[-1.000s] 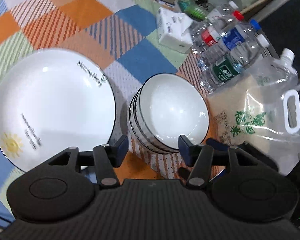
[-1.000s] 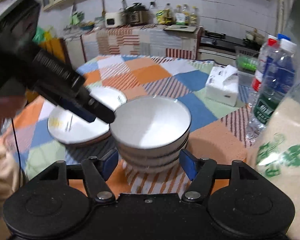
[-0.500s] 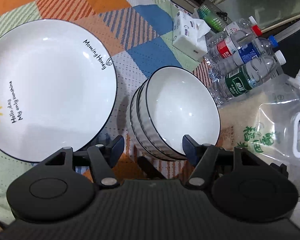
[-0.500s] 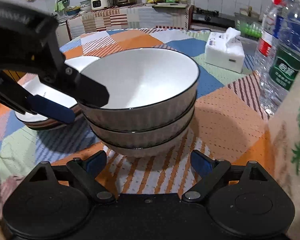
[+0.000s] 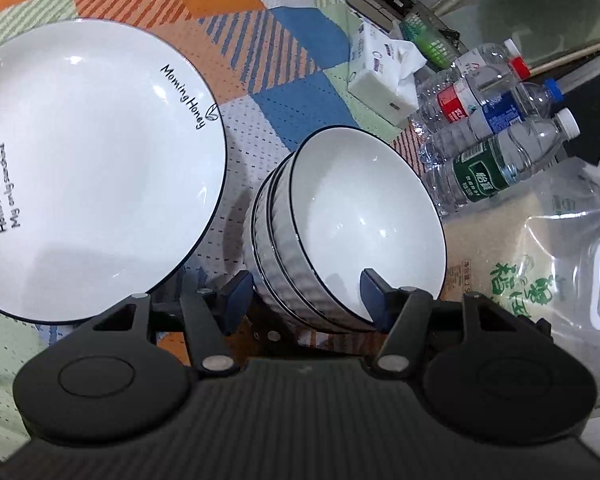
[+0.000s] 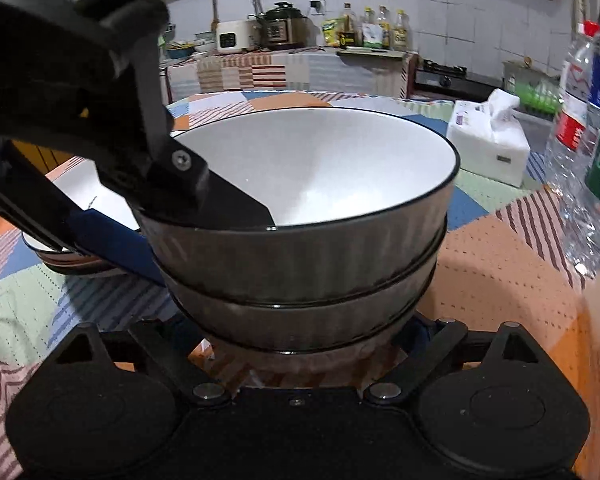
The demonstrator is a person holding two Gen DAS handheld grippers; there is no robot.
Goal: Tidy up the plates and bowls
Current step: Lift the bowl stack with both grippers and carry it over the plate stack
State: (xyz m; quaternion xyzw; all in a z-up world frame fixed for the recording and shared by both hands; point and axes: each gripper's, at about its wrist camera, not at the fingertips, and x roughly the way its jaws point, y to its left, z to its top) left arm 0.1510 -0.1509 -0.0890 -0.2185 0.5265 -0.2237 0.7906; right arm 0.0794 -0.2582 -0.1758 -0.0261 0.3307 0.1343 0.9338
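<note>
Three white bowls with dark rims stand nested in a stack on the patchwork tablecloth. My left gripper straddles the stack's near rim, one finger outside, the other inside the top bowl. Its jaws are closing with the bowl walls between them, and a thin gap still shows at the outer pad. My right gripper sits low against the foot of the stack. Its jaws are opening on either side of the bottom bowl, with the tips hidden under the bowls. A large white plate printed "Morning Honey" lies left of the bowls.
A tissue box and three water bottles stand behind the bowls to the right. A clear bag of rice lies close on the right. The plate tops a small pile. A kitchen counter runs behind the table.
Both grippers have sunk closer to the bowl stack. The right jaws have spread much wider around its foot. The left gripper's finger has come over the rim into the top bowl.
</note>
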